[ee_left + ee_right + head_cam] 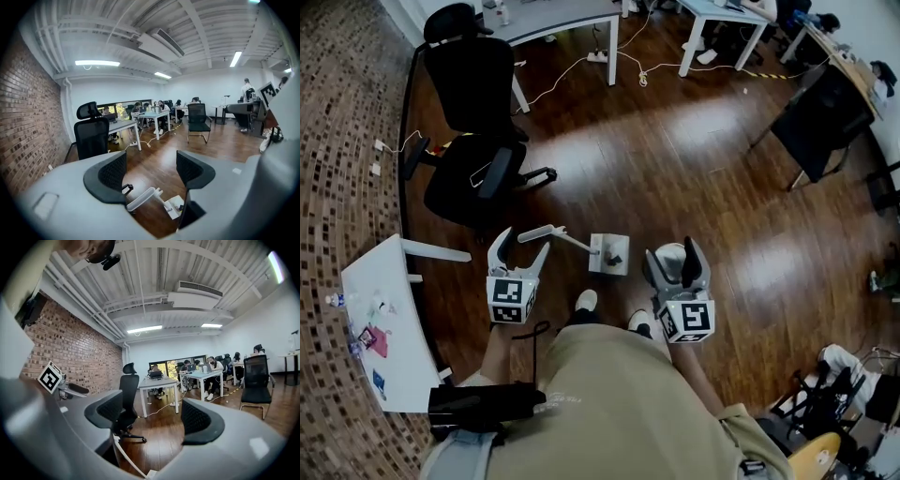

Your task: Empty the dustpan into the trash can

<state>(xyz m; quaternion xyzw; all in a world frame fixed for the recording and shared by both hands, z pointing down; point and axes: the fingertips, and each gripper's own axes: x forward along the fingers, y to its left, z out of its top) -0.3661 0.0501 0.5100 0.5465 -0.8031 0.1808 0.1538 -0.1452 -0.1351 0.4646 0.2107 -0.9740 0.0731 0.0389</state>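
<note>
A white dustpan (609, 254) lies on the wooden floor just ahead of the person's feet, with dark bits in it. Its long white handle (546, 232) runs off to the left. My left gripper (525, 242) hangs open right by the end of that handle, with nothing held. In the left gripper view the handle (144, 197) and the pan (175, 205) show low between and beyond the open jaws (151, 171). My right gripper (673, 255) is open and empty to the right of the pan. Its own view (152, 416) catches only the thin handle (125, 459). I see no trash can.
A black office chair (473, 122) stands on the floor beyond the left gripper. A small white table (384, 319) sits at the left by the brick-patterned carpet. White desks (572, 19) with cables are at the back, and a black chair (825, 117) at the right.
</note>
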